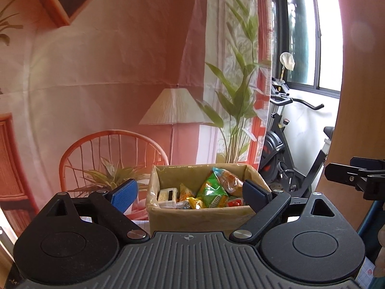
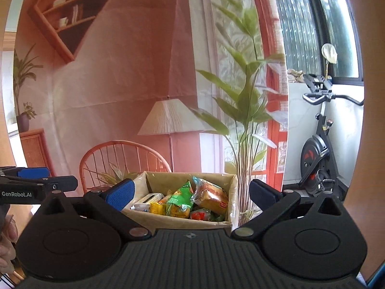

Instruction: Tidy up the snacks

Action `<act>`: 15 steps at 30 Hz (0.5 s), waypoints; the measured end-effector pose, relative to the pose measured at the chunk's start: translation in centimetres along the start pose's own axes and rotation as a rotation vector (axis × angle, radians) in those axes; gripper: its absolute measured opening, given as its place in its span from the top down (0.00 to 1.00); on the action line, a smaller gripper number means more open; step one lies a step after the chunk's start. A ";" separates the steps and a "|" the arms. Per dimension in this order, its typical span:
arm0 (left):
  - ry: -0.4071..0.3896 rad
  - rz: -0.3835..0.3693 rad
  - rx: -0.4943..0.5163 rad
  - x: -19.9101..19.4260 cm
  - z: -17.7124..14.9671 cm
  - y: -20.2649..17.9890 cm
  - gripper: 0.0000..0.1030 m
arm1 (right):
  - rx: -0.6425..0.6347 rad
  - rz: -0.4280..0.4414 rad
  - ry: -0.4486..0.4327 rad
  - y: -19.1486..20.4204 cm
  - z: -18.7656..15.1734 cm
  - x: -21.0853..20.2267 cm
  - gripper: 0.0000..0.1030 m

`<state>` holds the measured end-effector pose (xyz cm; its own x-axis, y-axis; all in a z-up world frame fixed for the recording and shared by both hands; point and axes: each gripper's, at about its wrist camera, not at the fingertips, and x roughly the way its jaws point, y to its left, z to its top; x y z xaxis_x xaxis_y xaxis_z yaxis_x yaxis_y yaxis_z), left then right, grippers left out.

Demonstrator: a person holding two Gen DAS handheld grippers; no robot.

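An open cardboard box (image 1: 199, 218) stands ahead of both grippers, a little below them. It holds several snack packets: a green packet (image 1: 213, 192), an orange bun packet (image 1: 229, 180), a white carton (image 1: 168, 193) and small yellow and red packs. My left gripper (image 1: 190, 193) is open, its blue pads wide apart with nothing between them. My right gripper (image 2: 191, 193) is open and empty too, in front of the same box (image 2: 180, 221), with the green packet (image 2: 179, 202) and the bun packet (image 2: 211, 195) showing inside. Each gripper appears at the edge of the other's view.
A printed backdrop (image 2: 120, 72) of a room with a chair, a lamp and a plant hangs behind the box. An exercise bike (image 2: 317, 149) stands at the right by a window. A wooden panel (image 1: 356, 96) rises at the far right. A hand (image 2: 7, 240) shows at the left edge.
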<state>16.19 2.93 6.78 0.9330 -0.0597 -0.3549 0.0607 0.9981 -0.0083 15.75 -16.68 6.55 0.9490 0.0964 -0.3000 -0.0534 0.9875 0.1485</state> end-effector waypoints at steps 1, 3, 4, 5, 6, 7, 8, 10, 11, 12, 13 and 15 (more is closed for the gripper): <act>-0.002 0.004 0.000 -0.3 -0.1 -0.1 0.08 | 0.002 0.001 -0.003 0.1 0.0 -0.4 0.00; -0.007 0.017 0.010 -0.9 -0.1 -0.3 0.08 | 0.011 0.008 -0.005 0.1 -0.1 -1.1 0.00; -0.010 0.021 0.015 -1.0 -0.1 -0.4 0.08 | 0.014 0.012 -0.003 0.1 -0.2 -1.4 0.00; -0.012 0.025 0.018 -1.3 -0.2 -0.5 0.08 | 0.016 0.012 0.000 0.1 -0.2 -1.4 0.00; -0.014 0.024 0.018 -1.3 -0.2 -0.5 0.08 | 0.015 0.011 0.001 0.2 -0.2 -1.6 0.00; -0.012 0.021 0.014 -1.4 -0.2 -0.5 0.08 | 0.012 0.009 0.002 0.2 -0.2 -1.7 0.00; -0.011 0.017 0.010 -1.5 -0.2 -0.5 0.08 | 0.010 0.005 0.002 0.2 -0.3 -1.7 0.00; -0.013 0.018 -0.004 -1.8 -0.4 -0.3 0.08 | 0.013 0.004 0.001 0.2 -0.2 -1.9 0.00; -0.018 0.026 -0.011 -1.9 -0.5 -0.3 0.08 | 0.015 0.003 -0.001 0.2 -0.3 -2.0 0.00; -0.019 0.032 -0.017 -1.9 -0.7 -0.3 0.08 | 0.018 0.001 -0.001 0.2 -0.3 -2.0 0.00; -0.017 0.032 -0.025 -1.9 -0.7 -0.3 0.08 | 0.020 -0.002 0.000 0.2 -0.2 -2.0 0.00; -0.010 0.025 -0.037 -1.9 -0.9 -0.2 0.08 | 0.021 -0.004 0.000 0.2 -0.3 -2.0 0.00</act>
<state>14.11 2.82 6.57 0.9375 -0.0351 -0.3462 0.0247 0.9991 -0.0346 13.74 -16.67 6.89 0.9493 0.0929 -0.3002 -0.0435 0.9850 0.1670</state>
